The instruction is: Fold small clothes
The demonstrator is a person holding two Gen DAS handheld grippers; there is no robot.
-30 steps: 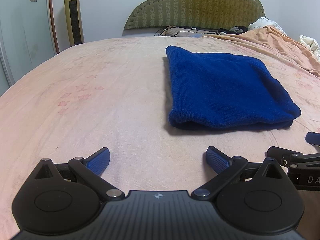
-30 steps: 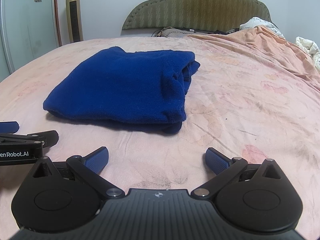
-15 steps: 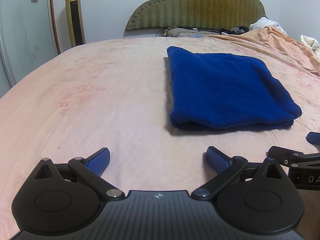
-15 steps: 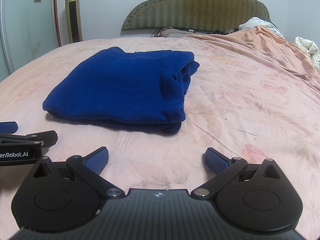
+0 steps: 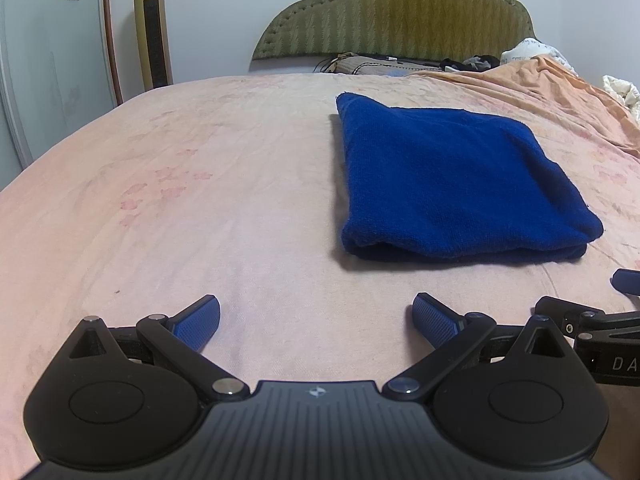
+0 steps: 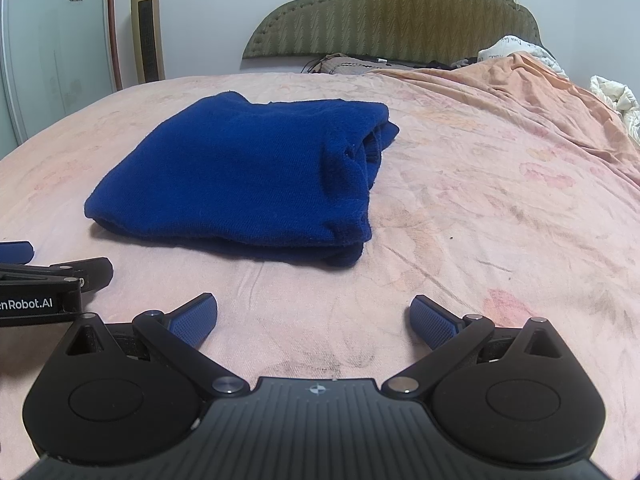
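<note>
A dark blue knitted garment (image 5: 452,176) lies folded into a flat rectangle on the pink bed sheet (image 5: 200,184). It also shows in the right wrist view (image 6: 248,176), with loose layered edges on its right side. My left gripper (image 5: 316,316) is open and empty, low over the sheet, in front of the garment's near left corner. My right gripper (image 6: 314,316) is open and empty, in front of the garment's near right corner. Each gripper sits a short way back from the garment and touches nothing.
An orange blanket (image 6: 540,96) is bunched along the right side of the bed. Pillows and clutter (image 5: 376,66) lie by the green headboard (image 5: 400,12). A gold tower fan (image 5: 152,28) stands by the wall at the left.
Both views have shifted very slightly; the garment has not moved and both grippers stay open.
</note>
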